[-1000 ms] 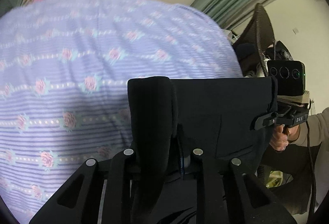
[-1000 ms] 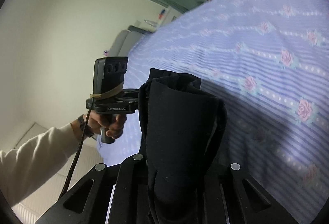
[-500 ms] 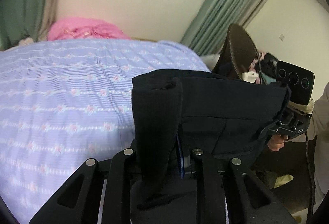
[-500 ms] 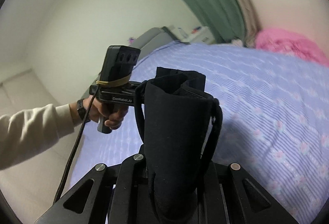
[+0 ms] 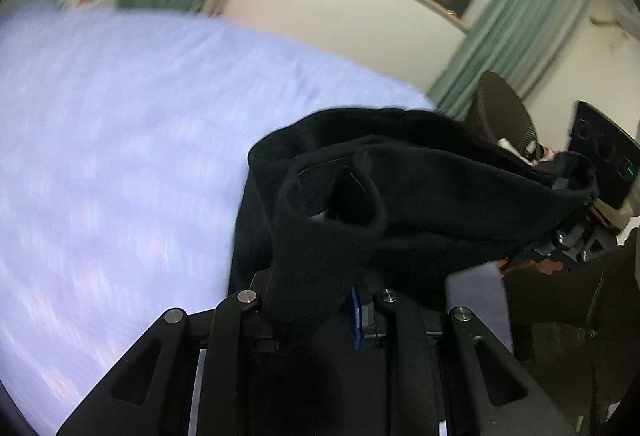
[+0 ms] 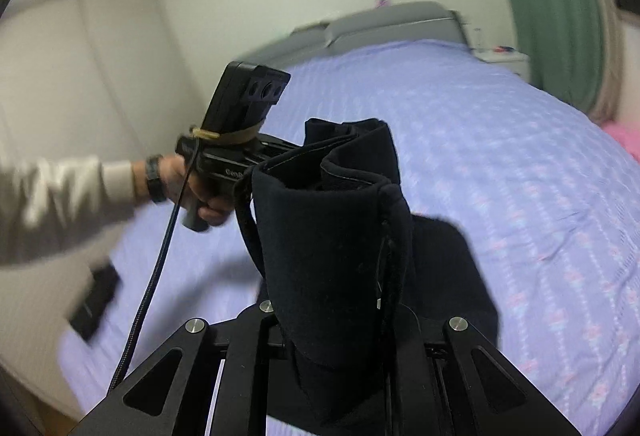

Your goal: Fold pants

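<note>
left wrist view is mostly the bed [image 5: 120, 140], lilac sheet, heavily blurred, with the black pants [image 5: 420, 204] bunched in the air above its near corner. the pants hang between the two tools: one end is clamped in the left gripper [image 5: 320, 300], whose jaws are buried in a thick wad of cloth, and the other end runs off right to the right gripper [image 5: 568, 236], which is pinching the far edge there. right wrist view agrees: bed [image 6: 520, 176] behind, the pants [image 6: 332, 236] rising as a doubled, rolled-over wad straight out of the right gripper [image 6: 340, 324], clenched on it, and the left gripper [image 6: 240, 164] at the other end gripped by the left hand [image 6: 200, 196], forearm in a pale sleeve reaching in from the left, wrist roughly level. progress, as a guess: an early fold looks made, since the cloth shows several stacked layers and a folded lip at each tool, but nothing is laid flat or squared up; the garment is off the sheet and slack in the middle. left to do, probably: lower it onto the bed, smooth it, make the last fold and release. pose: both tools held up at a similar height, facing each other across the span of the pants, well above the sheet. small stuff: a dark flat object [image 6: 96, 296] lies near the bed edge, too blurred to name.
</note>
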`<state>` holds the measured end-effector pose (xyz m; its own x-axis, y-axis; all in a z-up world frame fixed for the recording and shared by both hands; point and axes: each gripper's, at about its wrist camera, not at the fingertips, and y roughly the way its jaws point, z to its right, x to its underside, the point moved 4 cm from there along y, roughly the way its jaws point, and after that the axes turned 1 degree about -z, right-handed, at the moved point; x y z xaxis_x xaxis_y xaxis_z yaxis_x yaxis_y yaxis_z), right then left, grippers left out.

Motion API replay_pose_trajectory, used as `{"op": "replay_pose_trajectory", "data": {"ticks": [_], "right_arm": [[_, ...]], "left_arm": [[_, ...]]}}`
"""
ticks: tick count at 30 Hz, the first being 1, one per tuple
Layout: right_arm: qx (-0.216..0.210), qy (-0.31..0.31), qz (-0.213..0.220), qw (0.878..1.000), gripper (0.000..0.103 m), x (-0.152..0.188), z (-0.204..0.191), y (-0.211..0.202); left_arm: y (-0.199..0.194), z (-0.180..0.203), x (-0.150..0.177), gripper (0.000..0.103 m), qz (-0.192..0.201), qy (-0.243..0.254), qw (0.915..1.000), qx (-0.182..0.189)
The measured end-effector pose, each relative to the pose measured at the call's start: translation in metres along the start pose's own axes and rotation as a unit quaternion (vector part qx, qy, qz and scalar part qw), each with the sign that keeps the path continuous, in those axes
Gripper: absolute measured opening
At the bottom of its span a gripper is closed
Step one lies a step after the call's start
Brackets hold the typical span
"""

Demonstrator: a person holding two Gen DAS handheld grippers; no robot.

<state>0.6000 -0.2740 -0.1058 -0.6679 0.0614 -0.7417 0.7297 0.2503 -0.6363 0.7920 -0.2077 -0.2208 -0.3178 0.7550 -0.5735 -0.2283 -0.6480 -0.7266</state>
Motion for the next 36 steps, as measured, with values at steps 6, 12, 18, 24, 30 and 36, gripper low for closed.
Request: {"op": "replay_pose_trajectory", "data": {"ticks": [6,12,18,24,30,36], "right_arm": [[0.043,-0.106,-0.029,0.993,0.019,0.061,-0.061,0.047],[0.069,-0.143,-0.055,0.986,0.039,0.085,-0.083,0.068],[0.095,-0.151,-0.044,0.983,0.072,0.09,-0.099,0.067],[0.112,-0.138,-0.024,0.984,0.075,0.076,-0.108,0.044],[0.091,-0.122,-0.016,0.988,0.077,0.045,-0.136,-0.001],[0.09,-0.112,-0.029,0.989,0.077,0.01,-0.131,-0.035]], "left_arm": [[-0.003,-0.016,0.074,0.031,0.051,-0.046,0.997,-0.038],[-0.026,-0.007,0.099,0.039,0.052,-0.015,0.9945,-0.09],[-0.059,-0.007,0.111,0.054,0.034,0.0,0.9867,-0.159],[-0.079,0.015,0.111,0.054,0.02,0.005,0.9837,-0.179],[-0.121,0.056,0.106,0.058,0.028,-0.022,0.9768,-0.211],[-0.158,0.105,0.085,0.063,0.043,-0.045,0.9653,-0.253]]}}
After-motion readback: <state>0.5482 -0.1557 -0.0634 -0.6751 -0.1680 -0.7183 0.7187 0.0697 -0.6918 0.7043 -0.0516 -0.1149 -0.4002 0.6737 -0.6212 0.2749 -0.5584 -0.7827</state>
